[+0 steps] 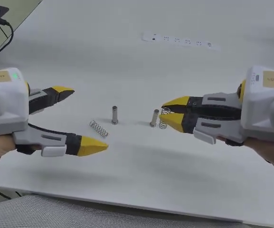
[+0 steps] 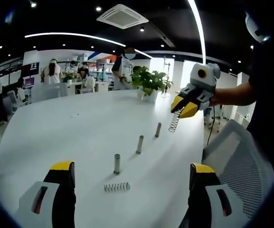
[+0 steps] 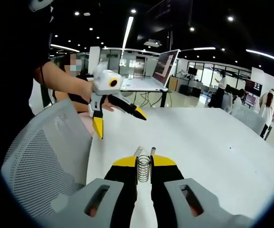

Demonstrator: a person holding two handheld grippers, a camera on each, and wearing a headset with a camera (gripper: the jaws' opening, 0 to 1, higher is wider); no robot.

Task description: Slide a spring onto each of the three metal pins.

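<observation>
Right tool (image 1: 162,111) clamps a spring (image 1: 163,125); its tips half hide it.

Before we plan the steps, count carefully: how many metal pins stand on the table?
3, in a row leading away from the left hand-held gripper: near pin, middle pin, and far pin, near the spring the right hand-held gripper holds.

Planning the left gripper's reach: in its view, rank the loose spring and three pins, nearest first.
1. Loose spring, lying ahead, centre.
2. Near pin, just behind it.
3. Middle pin, further right.
4. Far pin, toward the right gripper.
</observation>
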